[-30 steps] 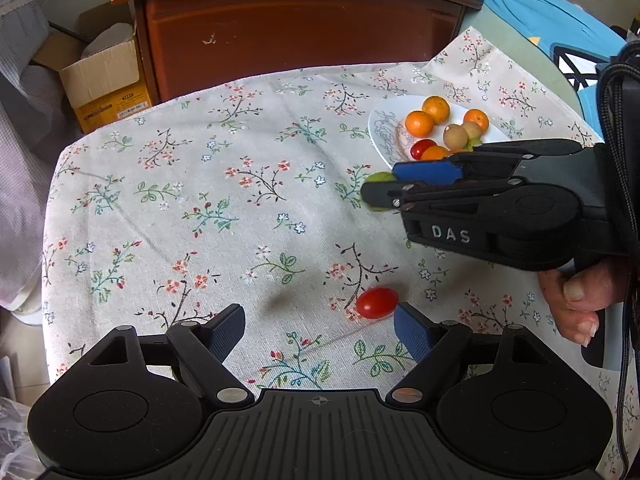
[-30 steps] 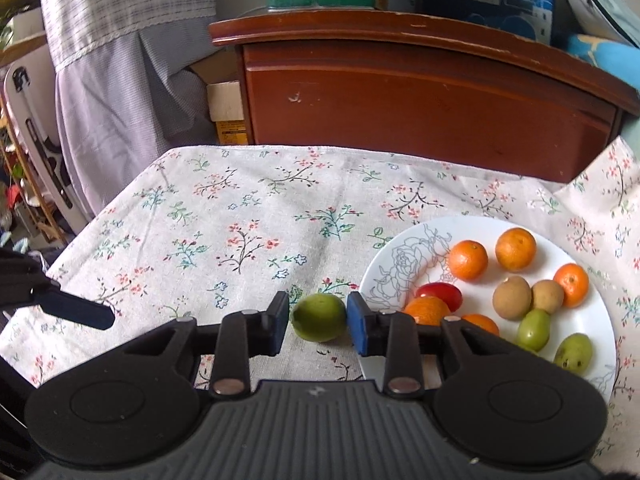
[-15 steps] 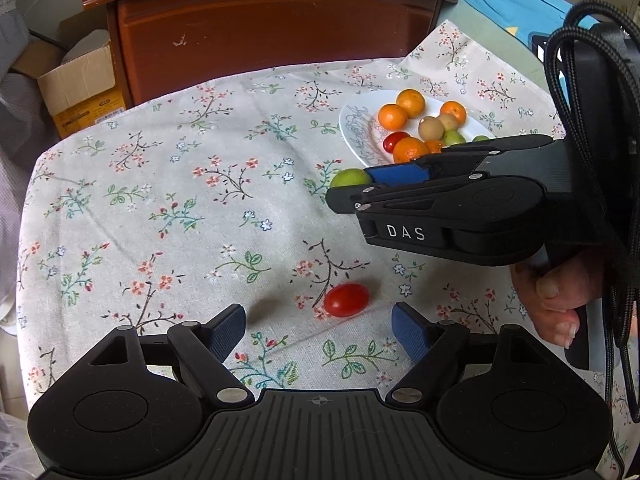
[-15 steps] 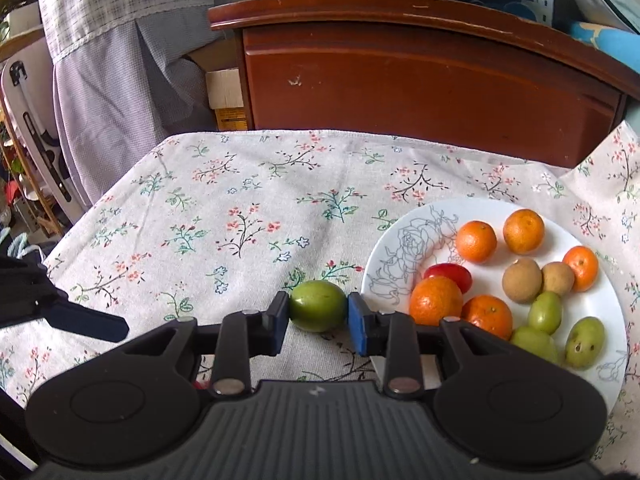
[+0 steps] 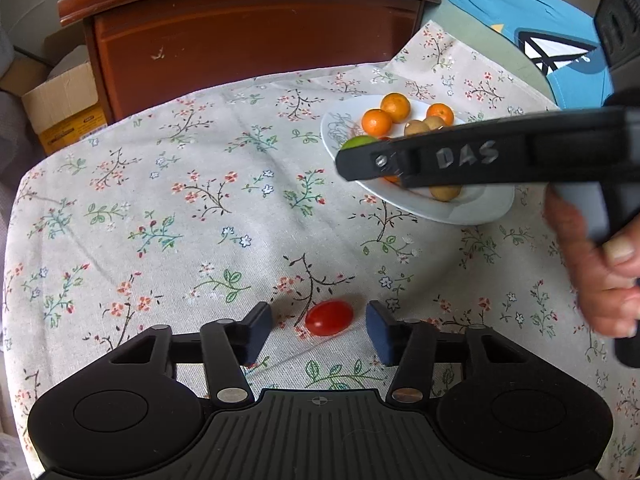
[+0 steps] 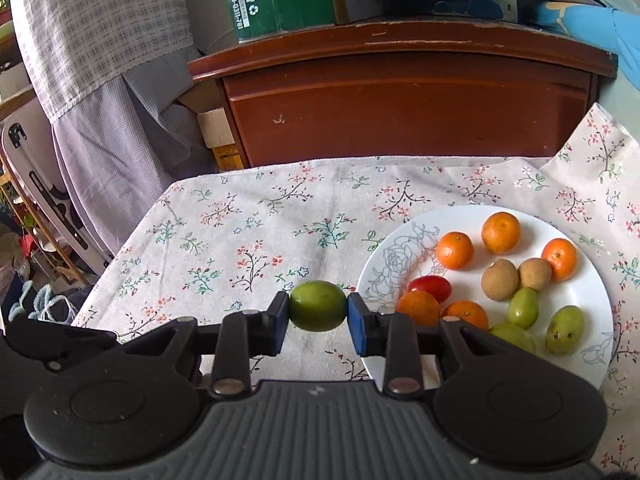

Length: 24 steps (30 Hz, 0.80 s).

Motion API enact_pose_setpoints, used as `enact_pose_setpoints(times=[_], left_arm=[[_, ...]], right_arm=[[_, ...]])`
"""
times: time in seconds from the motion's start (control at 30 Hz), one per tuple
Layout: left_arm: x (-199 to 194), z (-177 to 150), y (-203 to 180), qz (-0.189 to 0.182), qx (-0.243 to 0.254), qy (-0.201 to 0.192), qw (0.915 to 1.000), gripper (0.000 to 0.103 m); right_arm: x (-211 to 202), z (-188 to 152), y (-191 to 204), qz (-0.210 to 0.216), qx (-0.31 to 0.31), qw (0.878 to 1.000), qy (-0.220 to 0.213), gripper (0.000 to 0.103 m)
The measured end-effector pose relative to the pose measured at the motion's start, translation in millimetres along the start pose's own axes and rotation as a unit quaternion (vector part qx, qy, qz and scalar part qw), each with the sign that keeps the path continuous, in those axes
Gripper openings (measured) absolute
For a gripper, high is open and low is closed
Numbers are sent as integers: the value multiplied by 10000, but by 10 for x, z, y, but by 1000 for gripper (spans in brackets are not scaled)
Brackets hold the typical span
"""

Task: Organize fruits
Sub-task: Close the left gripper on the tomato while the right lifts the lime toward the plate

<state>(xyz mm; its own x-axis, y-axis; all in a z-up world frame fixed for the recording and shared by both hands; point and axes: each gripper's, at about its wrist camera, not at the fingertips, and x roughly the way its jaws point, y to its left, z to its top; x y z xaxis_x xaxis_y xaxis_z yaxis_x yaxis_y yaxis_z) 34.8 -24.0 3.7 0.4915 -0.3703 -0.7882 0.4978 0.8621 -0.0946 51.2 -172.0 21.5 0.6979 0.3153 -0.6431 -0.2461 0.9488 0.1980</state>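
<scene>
Jaws spread around cherry tomato (image 5: 329, 317), right gripper (image 6: 318, 314) clamping green fruit (image 6: 318, 306) beside plate (image 6: 592, 300)

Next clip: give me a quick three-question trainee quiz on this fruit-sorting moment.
1. True or false: the right gripper is shut on a green fruit.
2. Which fruit lies between the open fingers of the left gripper? A) orange B) red tomato C) brown fruit
3. Fill in: the white plate holds one red tomato and ____ oranges.

Key: 1 true. 2 B, the red tomato on the cloth. 3 five.
</scene>
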Motion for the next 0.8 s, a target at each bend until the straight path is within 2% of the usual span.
enact_pose_setpoints(times=[0.2, 0.5, 0.57, 0.8], left_arm=[[10, -19, -43, 77, 124, -19, 9999, 42], [15, -38, -118, 100, 220, -49, 9997, 29], [16, -39, -137, 90, 212, -56, 9997, 24], [32, -18, -167, 76, 191, -56, 9998, 23]], right_arm=[[-325, 57, -158, -123, 351, 9992, -133, 32], [-712, 1, -424, -287, 780, 9964, -179, 32], [-757, -23, -474, -323, 866, 9955, -199, 32], [-691, -63, -568, -431, 1141, 9924, -147, 32]])
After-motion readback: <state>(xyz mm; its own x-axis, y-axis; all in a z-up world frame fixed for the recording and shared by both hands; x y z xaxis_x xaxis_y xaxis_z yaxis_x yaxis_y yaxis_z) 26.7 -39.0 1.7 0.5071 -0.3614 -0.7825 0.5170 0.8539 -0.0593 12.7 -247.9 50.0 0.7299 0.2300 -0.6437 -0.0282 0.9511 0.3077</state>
